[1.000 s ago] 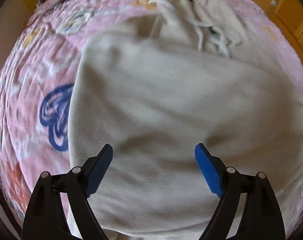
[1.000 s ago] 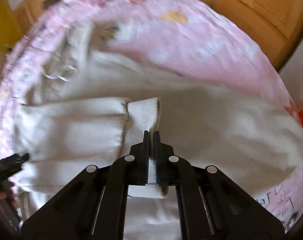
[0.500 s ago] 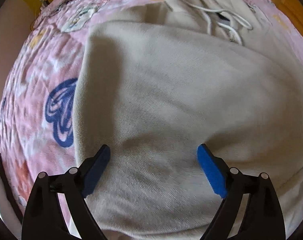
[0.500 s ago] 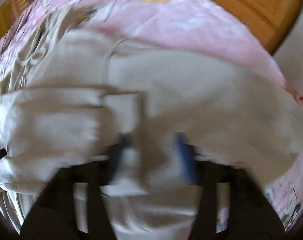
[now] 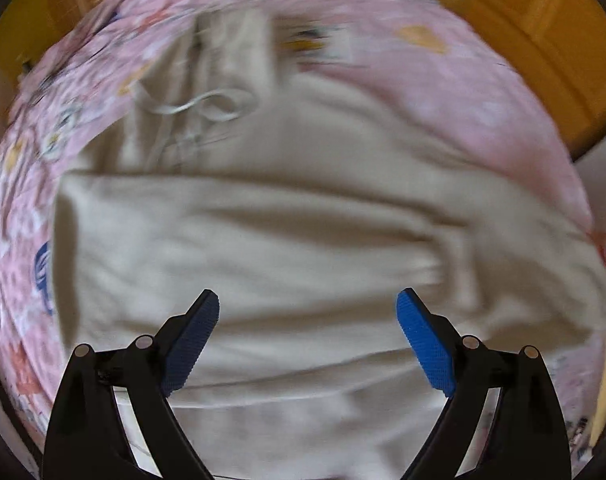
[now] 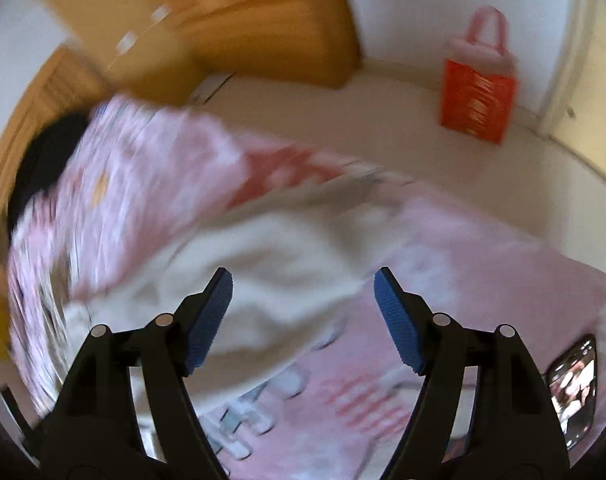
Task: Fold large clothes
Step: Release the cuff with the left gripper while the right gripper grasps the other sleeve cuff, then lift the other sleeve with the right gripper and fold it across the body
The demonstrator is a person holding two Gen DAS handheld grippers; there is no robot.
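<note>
Cream fabric: the hooded sweatshirt [image 5: 303, 240] lies spread on the pink printed bedspread [image 5: 483, 92], drawstring [image 5: 199, 104] at the far end.
Left gripper [image 5: 307, 336]: we see its jaws wide apart above the folded sleeve, holding nothing.
Right gripper [image 6: 303, 312]: jaws likewise apart and empty, over the garment's edge.
Technique: we judge the next fold goes best if both grippers pinch matching corners and lift evenly, keeping the edge taut.
Caution: both views are blurred.

Your left wrist view is softly daylit, with mild motion blur and gentle shadows in the cream garment [image 5: 303, 248]. Your right wrist view is heavily smeared across the pink bedspread [image 6: 483, 272]. Both bend strongly toward dark, vignetted fisheye corners.
</note>
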